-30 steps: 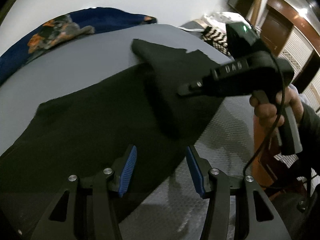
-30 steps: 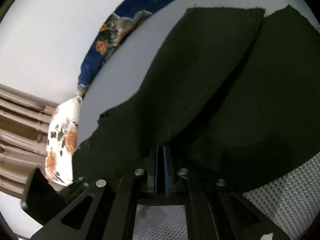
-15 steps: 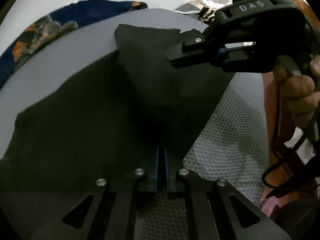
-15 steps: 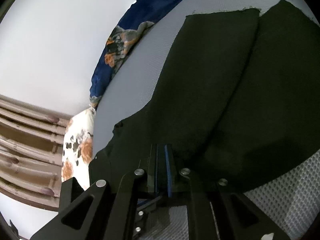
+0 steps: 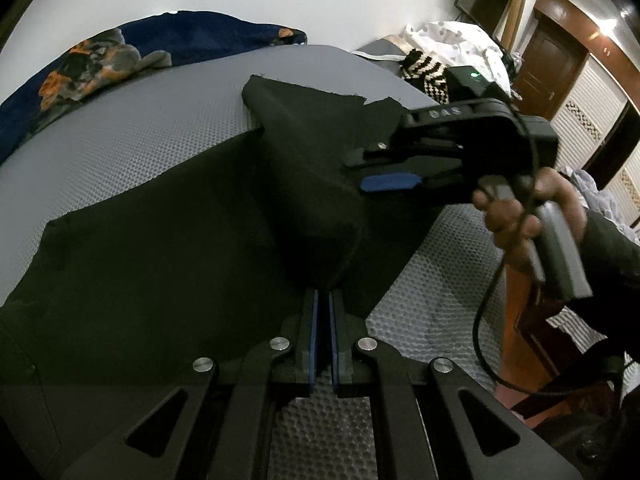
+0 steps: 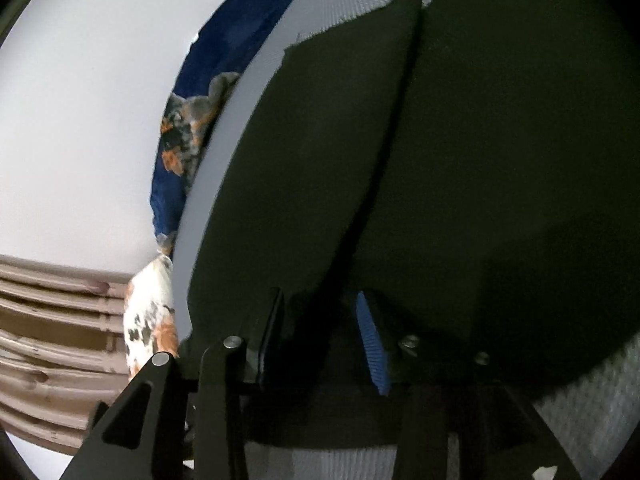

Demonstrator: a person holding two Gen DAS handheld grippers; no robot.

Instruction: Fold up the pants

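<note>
Black pants (image 5: pixel 160 240) lie spread on a grey textured bed (image 5: pixel 140 128), with one leg folded over and raised in a ridge. My left gripper (image 5: pixel 322 300) is shut on the near edge of that raised fold. My right gripper (image 5: pixel 360 172) is open at the right side of the fold, its blue pad showing. In the right wrist view the right gripper (image 6: pixel 320 304) is open, just over the pants (image 6: pixel 480 160), where two dark leg panels lie side by side.
A blue floral blanket (image 5: pixel 100 52) lies along the far edge by the white wall. White and checkered clothes (image 5: pixel 440 52) sit at the far right corner. A floral pillow (image 6: pixel 150 320) and a wooden headboard (image 6: pixel 52 320) lie at the left.
My left gripper shut on the fold of the pants a half second ago and stays shut. My right gripper has opened and let go of the pants.
</note>
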